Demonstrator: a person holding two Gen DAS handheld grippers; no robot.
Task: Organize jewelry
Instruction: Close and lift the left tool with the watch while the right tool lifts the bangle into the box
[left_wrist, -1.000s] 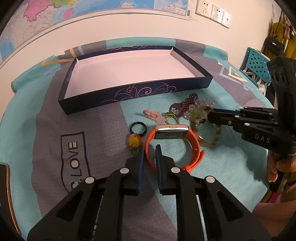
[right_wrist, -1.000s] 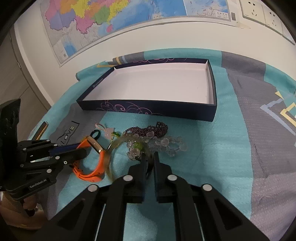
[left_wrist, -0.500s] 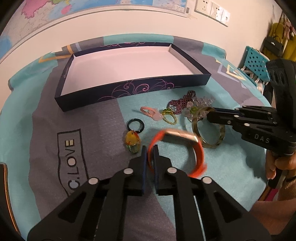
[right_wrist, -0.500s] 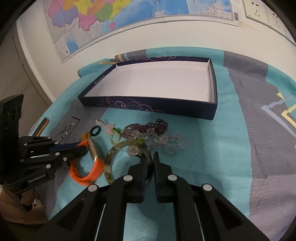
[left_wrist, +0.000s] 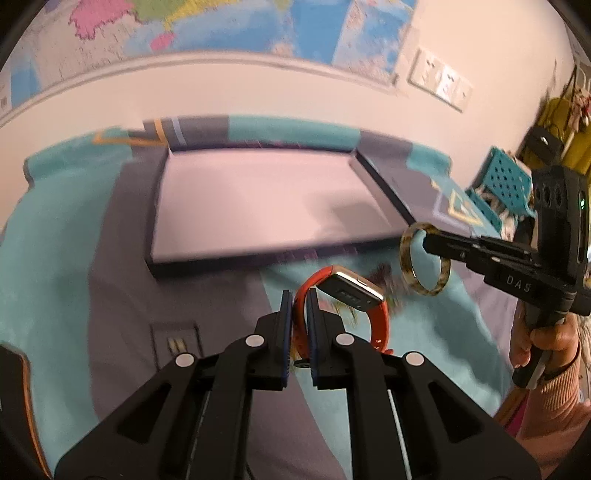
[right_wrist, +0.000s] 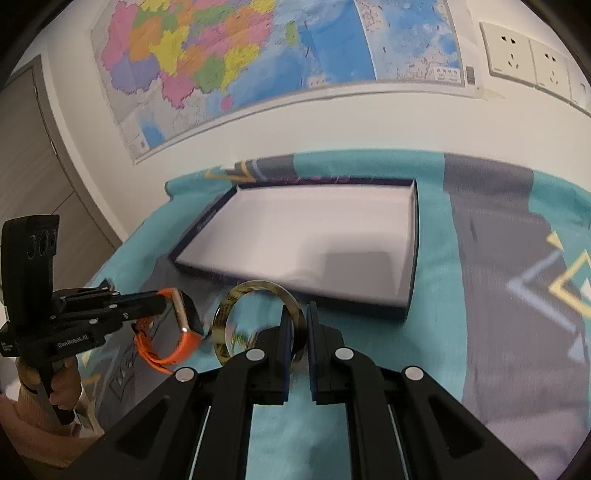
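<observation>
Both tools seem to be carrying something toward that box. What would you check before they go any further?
1. Left gripper jaws shut on the orange watch: ok.
2. Right gripper jaws shut on the mottled bangle: ok.
3. Both pieces lifted off the cloth: ok.
4. Box open, white floor bare: ok.
5. The two pieces apart from each other: ok.
6. Watch strap buckle fastened: cannot tell.

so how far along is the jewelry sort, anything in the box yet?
Done: nothing. The navy box shows only its bare white floor.
In hand: the left gripper is shut on the orange watch; the right gripper is shut on the mottled bangle. Both hang above the cloth, short of the box.
Left: drop both in. The cloth under them is too blurred to tell what else lies there.
</observation>
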